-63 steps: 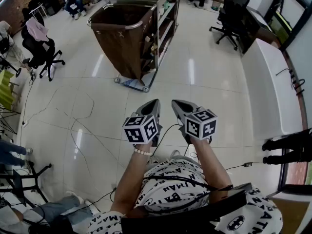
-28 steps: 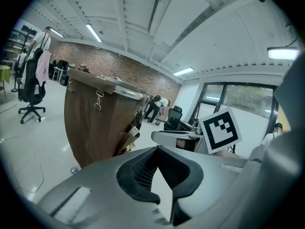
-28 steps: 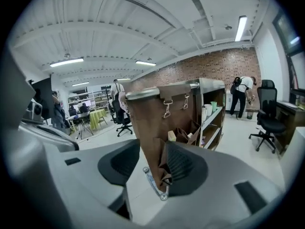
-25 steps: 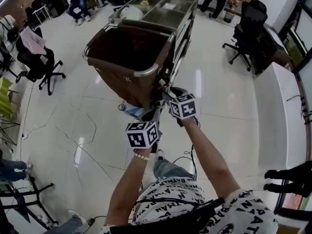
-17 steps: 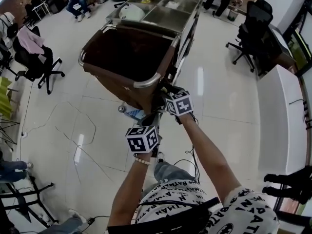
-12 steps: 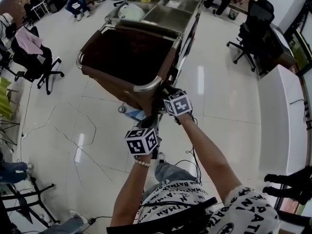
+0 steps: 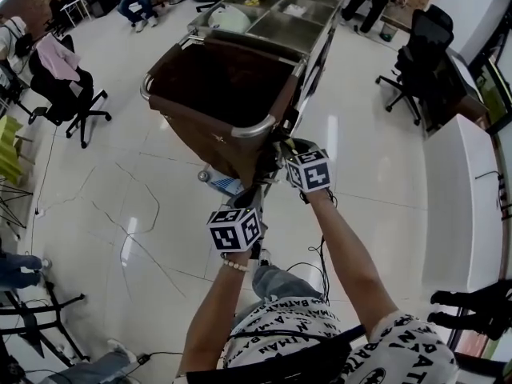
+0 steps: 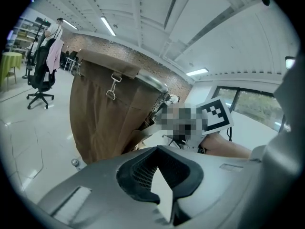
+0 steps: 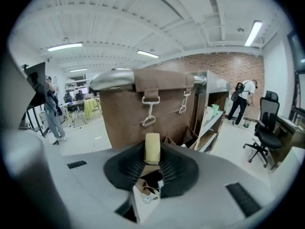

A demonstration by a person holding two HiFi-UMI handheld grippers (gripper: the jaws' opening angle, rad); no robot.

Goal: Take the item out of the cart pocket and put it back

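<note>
Office chair (image 7: pixel 70 94) under a pink garment (image 7: pixel 58 54) stands at our ten o'clock on the glossy floor (image 7: pixel 144 214), well apart from the cart (image 7: pixel 276 29) straight ahead at twelve. We see the left gripper (image 8: pixel 157 151) low beside the cart's brown canvas bag (image 7: pixel 186 126), its jaws drawn together with nothing between them. At its one o'clock, the right gripper (image 9: pixel 152 152) is at the bag's near corner under the chrome rail (image 7: pixel 258 126). Its jaws have just been closing and now clamp a small tan block (image 9: pixel 152 144), upright before the canvas. Whether the block is still lodged in the cart we cannot tell. Farther right, a black chair (image 7: pixel 424 62) sits at two o'clock and a white counter (image 7: pixel 460 174) at three.
</note>
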